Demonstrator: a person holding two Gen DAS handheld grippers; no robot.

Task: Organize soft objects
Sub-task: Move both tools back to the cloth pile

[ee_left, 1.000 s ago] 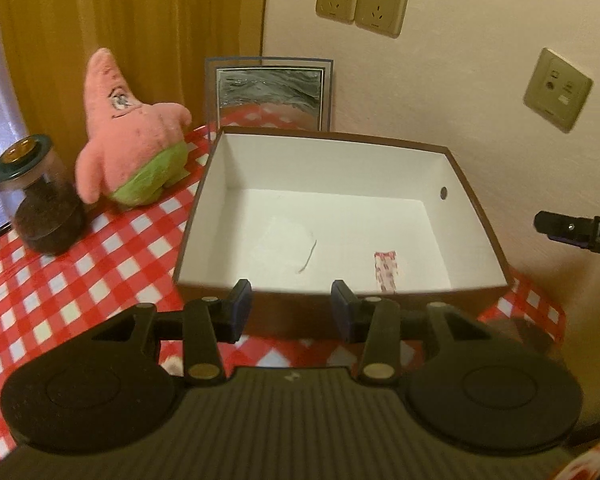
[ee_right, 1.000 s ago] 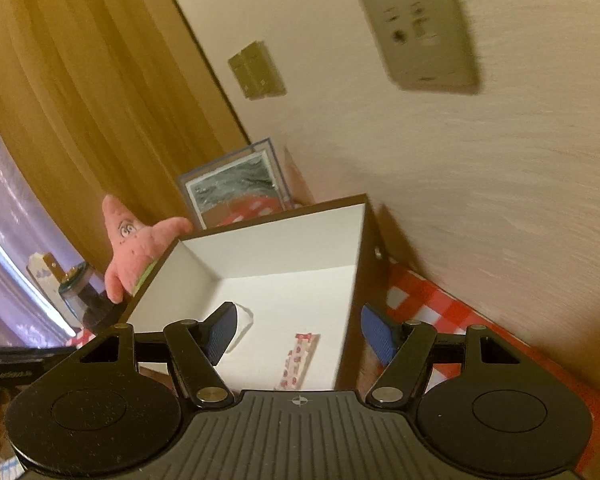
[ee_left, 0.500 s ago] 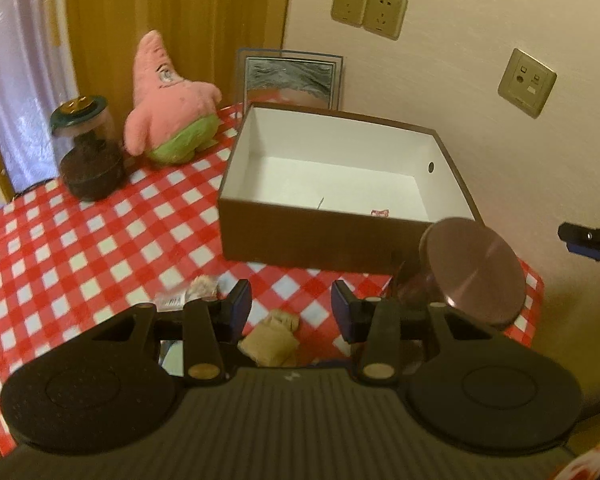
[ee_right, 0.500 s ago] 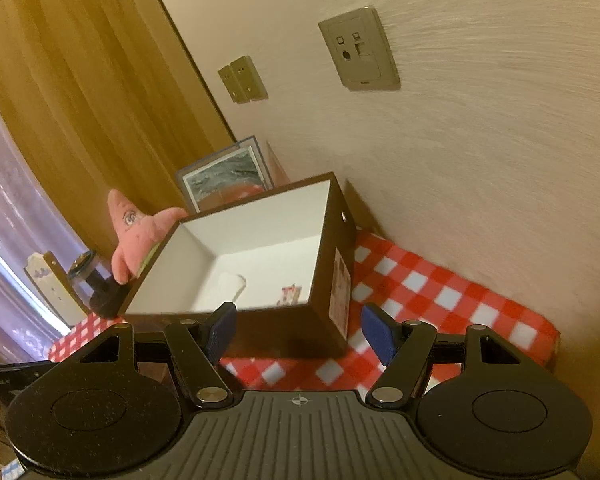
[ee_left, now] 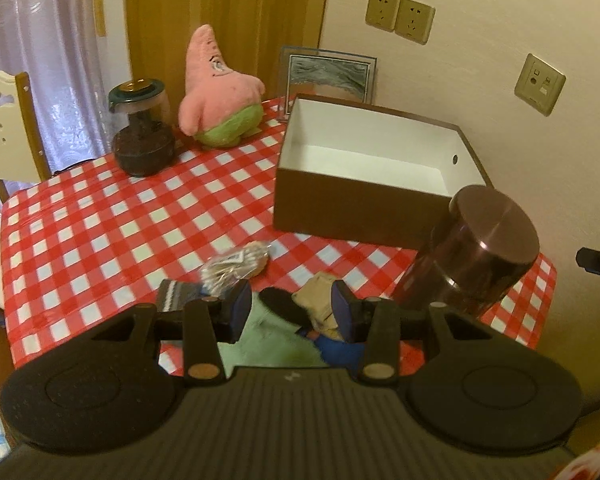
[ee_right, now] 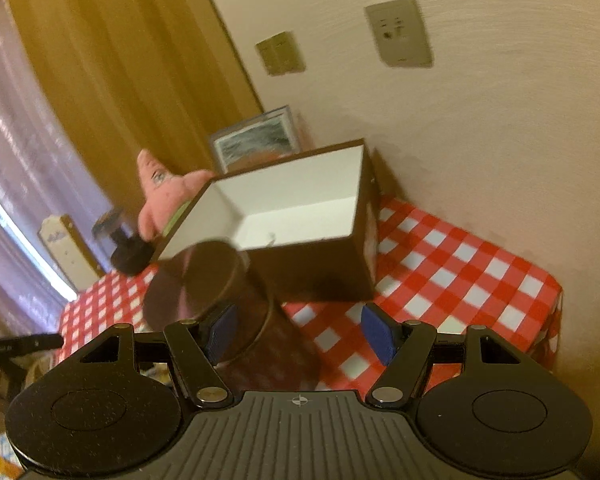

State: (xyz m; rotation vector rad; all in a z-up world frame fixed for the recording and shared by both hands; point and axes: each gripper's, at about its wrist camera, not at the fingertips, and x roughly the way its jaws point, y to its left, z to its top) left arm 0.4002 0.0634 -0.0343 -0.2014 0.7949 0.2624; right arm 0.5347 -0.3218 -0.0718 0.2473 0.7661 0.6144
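A brown open box (ee_left: 372, 160) with a white inside stands on the red checked table by the wall; it also shows in the right wrist view (ee_right: 300, 216). A pink starfish plush (ee_left: 216, 92) sits far left of the box and shows in the right wrist view (ee_right: 160, 192). Soft items lie at the table's near edge: a beige plush (ee_left: 316, 300), a striped sock (ee_left: 176, 292), a pale green cloth (ee_left: 268, 340), a clear packet (ee_left: 236, 264). My left gripper (ee_left: 292, 312) is open above them. My right gripper (ee_right: 300, 332) is open and empty, right of a brown canister.
A tall brown canister (ee_left: 472, 256) stands at the near right of the box, also in the right wrist view (ee_right: 220, 292). A dark glass jar (ee_left: 142, 132) stands far left. A framed picture (ee_left: 328, 72) leans on the wall. A chair (ee_left: 4, 128) stands at the left.
Both grippers have pulled back from over the box toward the table's near edge. The canister and the soft items at the near edge have come into view.
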